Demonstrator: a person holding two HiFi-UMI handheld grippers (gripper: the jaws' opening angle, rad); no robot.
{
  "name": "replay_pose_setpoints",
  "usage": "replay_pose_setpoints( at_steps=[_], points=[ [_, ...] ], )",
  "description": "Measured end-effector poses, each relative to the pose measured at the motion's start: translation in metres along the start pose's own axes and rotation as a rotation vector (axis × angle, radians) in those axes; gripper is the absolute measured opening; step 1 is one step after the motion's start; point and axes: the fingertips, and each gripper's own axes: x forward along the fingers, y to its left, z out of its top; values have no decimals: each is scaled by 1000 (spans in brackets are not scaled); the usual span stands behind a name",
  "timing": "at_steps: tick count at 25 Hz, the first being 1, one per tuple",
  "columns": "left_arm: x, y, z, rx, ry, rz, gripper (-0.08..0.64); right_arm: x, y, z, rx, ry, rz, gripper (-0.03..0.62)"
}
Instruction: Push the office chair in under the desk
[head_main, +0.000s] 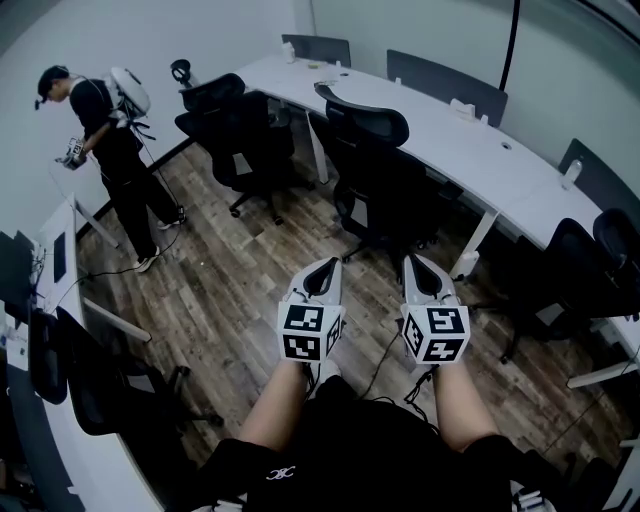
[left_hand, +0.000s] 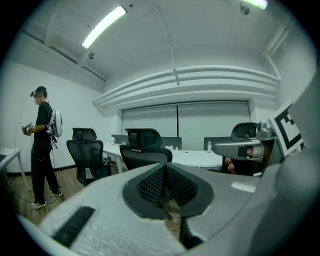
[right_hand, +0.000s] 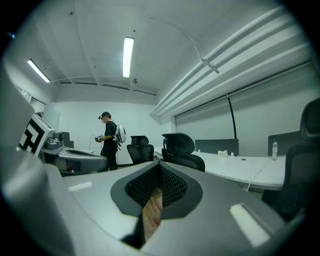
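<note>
Behind the office chair (head_main: 370, 165), left tongs (head_main: 322, 270) and right tongs (head_main: 420, 268) hang closed, empty.

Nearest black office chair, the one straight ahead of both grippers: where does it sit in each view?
Head view: office chair upper centre, against the white desk.
Left gripper view: office chair centre-left, mid-height.
Right gripper view: office chair just right of centre.
Shared landmark: standing person with backpack, left of the chair in all three.

Grey hand-held grippers (head_main: 325, 265) (head_main: 417, 262), black clothing (head_main: 330, 455)
</note>
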Motion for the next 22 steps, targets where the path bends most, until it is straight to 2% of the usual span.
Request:
replay_pose_setpoints(
  at_steps=[13, 22],
  points=[
    [81, 146, 34, -26, -29, -26, 8, 151, 26, 32, -52, -4, -60, 11],
    [109, 202, 25, -51, -17, -26, 8, 211, 40, 30, -53, 5, -67, 17]
  ],
)
